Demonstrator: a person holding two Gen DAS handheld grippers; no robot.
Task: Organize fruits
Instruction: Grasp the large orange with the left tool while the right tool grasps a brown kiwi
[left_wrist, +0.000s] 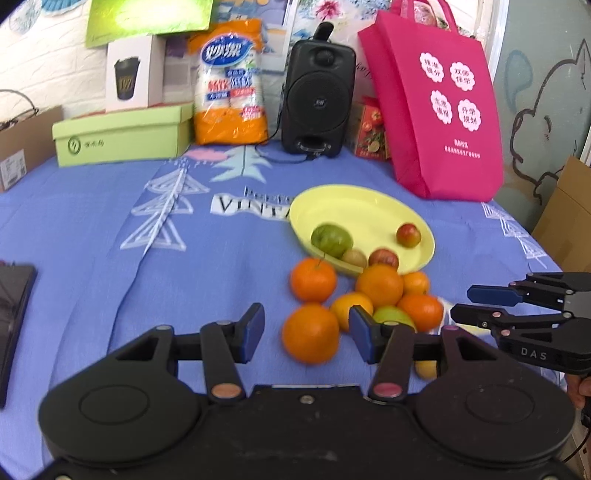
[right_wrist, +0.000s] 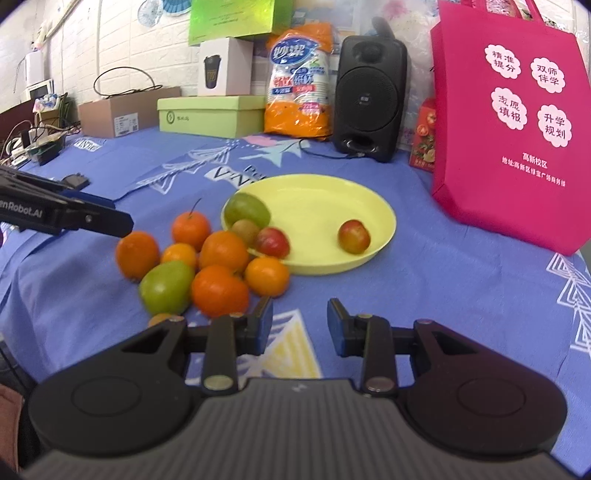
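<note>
My left tongs (left_wrist: 306, 334) gape wide around the near orange (left_wrist: 310, 333), right tongs (right_wrist: 300, 325) wide, empty; squeezing off-centre risks rolling it into the pile (right_wrist: 221, 273).

- A white brick wall (right_wrist: 92, 44) runs along the far left.
- A blue printed tablecloth (left_wrist: 92, 229) covers the table (creased near the left).
- A cat-outline mural (left_wrist: 543, 122) marks the right wall.

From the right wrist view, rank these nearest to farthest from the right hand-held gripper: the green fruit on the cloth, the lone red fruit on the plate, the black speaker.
1. Green fruit, lower left.
2. Red fruit, on the plate's right side.
3. Black speaker, at the back.
</note>
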